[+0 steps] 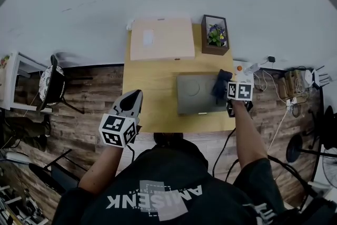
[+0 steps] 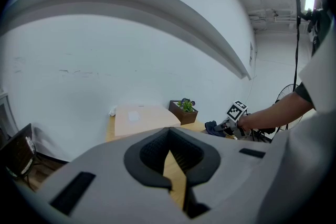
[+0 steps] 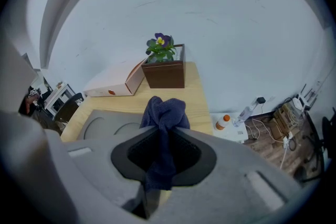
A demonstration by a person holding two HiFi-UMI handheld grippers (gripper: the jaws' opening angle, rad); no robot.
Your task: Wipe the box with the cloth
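Observation:
A flat grey box (image 1: pixel 196 94) lies on the wooden table (image 1: pixel 152 87), right of the middle. A dark blue cloth (image 1: pixel 219 82) rests at its right edge, and my right gripper (image 1: pixel 225 88) is shut on it. In the right gripper view the cloth (image 3: pixel 165 113) bunches up between the jaws of that gripper (image 3: pixel 162 138), above the grey box (image 3: pixel 102 126). My left gripper (image 1: pixel 136 97) hovers at the table's left front edge, apart from the box. Its jaws meet at the tips with nothing held in the left gripper view (image 2: pixel 169 144).
A pale cardboard box (image 1: pixel 161 38) and a brown planter with flowers (image 1: pixel 215 34) stand at the table's back by the wall. A small white stand with a bottle (image 3: pixel 223 122) and cables lie to the right. A chair (image 1: pixel 51 84) stands at left.

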